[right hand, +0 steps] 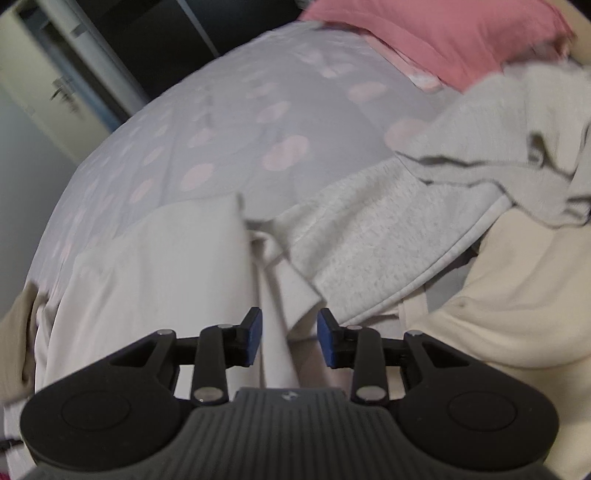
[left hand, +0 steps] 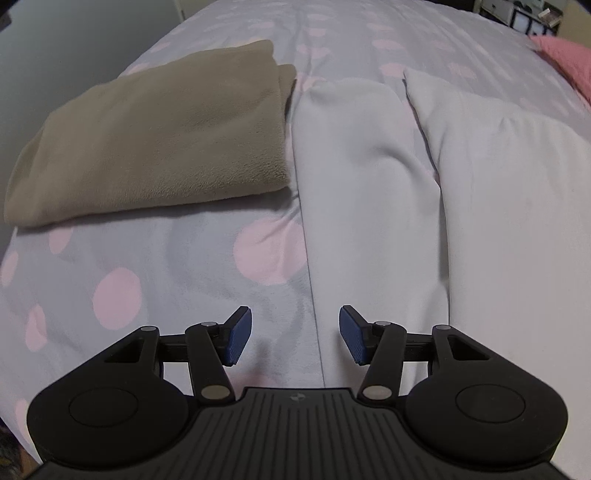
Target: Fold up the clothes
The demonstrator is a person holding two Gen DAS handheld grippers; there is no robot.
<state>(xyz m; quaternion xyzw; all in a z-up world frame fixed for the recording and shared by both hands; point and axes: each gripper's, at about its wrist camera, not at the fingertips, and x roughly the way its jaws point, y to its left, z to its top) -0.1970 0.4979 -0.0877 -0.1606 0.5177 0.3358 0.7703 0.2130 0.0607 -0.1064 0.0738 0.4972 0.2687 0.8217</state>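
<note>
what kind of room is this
Most likely a bedroom: clothes lie on a bed with a grey duvet with pink dots, a pink pillow sits at its far end, and a cupboard door stands beyond.

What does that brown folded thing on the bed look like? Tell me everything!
The brown folded cloth looks soft and fuzzy, like fleece. It is folded into a thick, roughly rectangular pad with layered edges showing at its far right corner. It lies flat on the grey bedcover with pink dots, towards the left side. Its right edge meets the white garment spread beside it. Neither gripper touches it; the left gripper is open and well short of it.
</note>
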